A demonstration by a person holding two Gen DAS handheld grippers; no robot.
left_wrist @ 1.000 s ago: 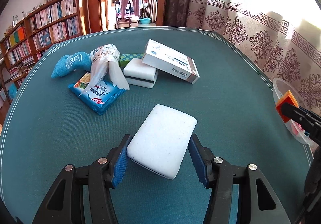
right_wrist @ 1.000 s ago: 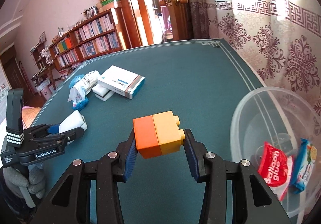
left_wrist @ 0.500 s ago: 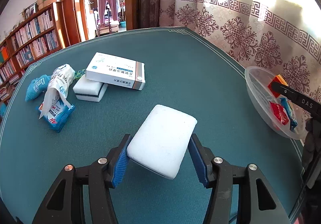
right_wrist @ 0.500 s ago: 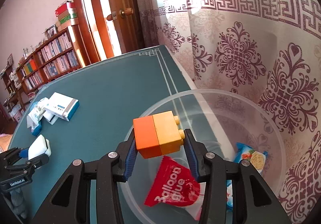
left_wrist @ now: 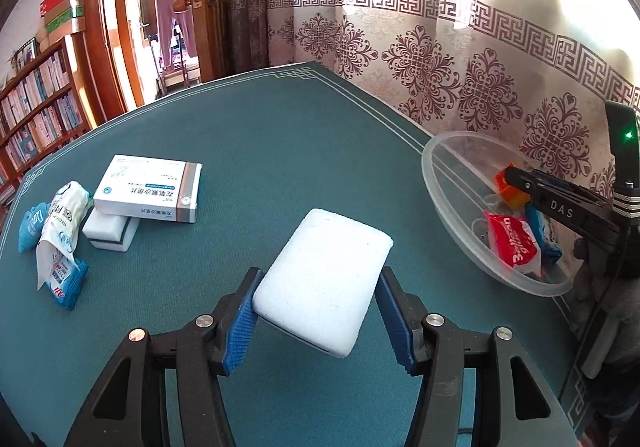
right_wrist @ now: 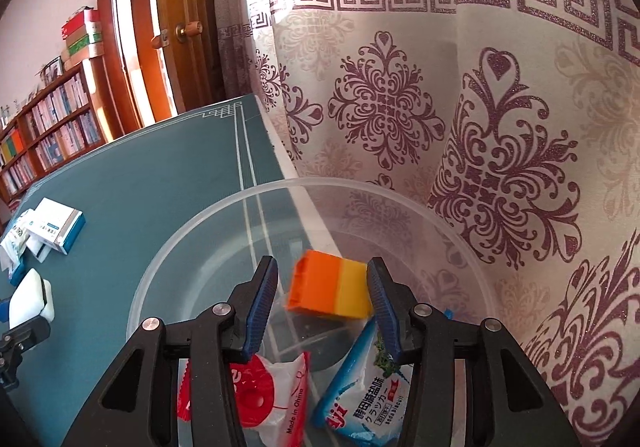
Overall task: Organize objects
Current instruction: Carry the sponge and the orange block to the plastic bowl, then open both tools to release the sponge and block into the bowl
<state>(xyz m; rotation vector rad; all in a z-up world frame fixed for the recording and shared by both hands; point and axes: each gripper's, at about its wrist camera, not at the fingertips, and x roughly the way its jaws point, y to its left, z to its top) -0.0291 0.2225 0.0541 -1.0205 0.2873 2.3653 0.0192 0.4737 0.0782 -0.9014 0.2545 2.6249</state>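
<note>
While blurred, the orange-yellow block [right_wrist: 330,289] hangs tilted in the right claw [right_wrist: 322,307], over the clear bowl [right_wrist: 192,235].
Block's long axis runs claw-side to claw-side; jaws just spread, left pad clear, right contact unclear. Snack packs under it partly hidden. Left claw [left_wrist: 316,321] pinches white sponge [left_wrist: 324,283], lengthwise fwd, above desk [left_wrist: 260,151].

A pale curtain [right_wrist: 460,119] patterned with dark purple medallions and a key border hangs lit by daylight along the far edge of the teal table [left_wrist: 280,151]. Left of it stands an open wooden door [left_wrist: 208,7] and a full bookshelf [left_wrist: 36,103].
</note>
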